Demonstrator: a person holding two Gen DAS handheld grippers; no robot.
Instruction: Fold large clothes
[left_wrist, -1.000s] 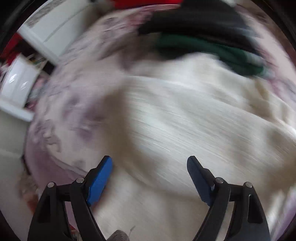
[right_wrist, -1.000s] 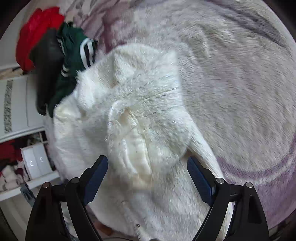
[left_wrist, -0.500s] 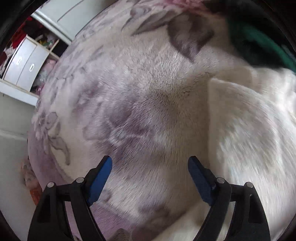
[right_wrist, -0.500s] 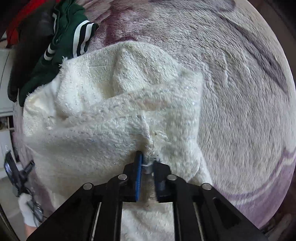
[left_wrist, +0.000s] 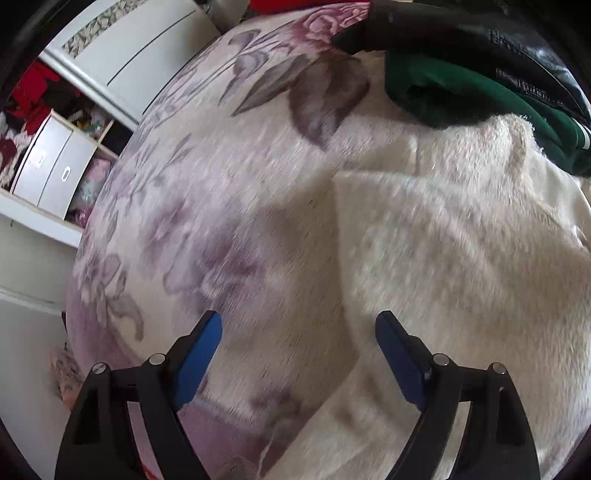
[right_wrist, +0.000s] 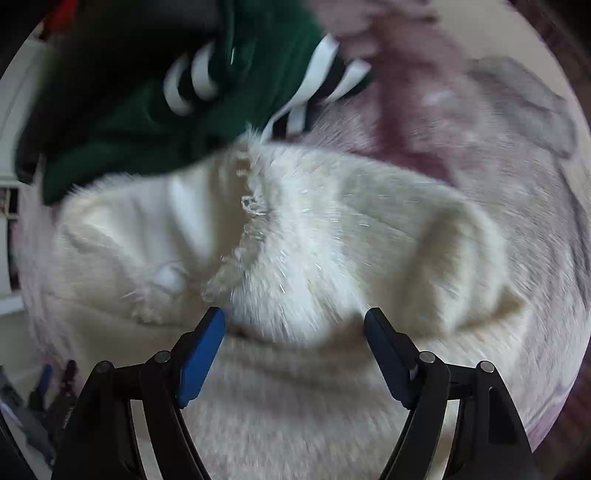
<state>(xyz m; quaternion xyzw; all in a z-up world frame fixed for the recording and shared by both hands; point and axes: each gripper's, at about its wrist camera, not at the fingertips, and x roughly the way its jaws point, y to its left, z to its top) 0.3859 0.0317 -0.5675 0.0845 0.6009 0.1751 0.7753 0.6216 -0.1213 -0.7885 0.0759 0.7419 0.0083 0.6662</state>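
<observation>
On the floral blanket (left_wrist: 229, 192), the cream garment (right_wrist: 332, 236) apparently lies bunched, axis unclear.

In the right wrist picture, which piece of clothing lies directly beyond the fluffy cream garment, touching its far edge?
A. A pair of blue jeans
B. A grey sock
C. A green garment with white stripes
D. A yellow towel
C. In the right wrist view the green garment with white stripes lies right at the far edge of the cream garment, above the open right gripper; no jeans, towel or sock show.
</observation>
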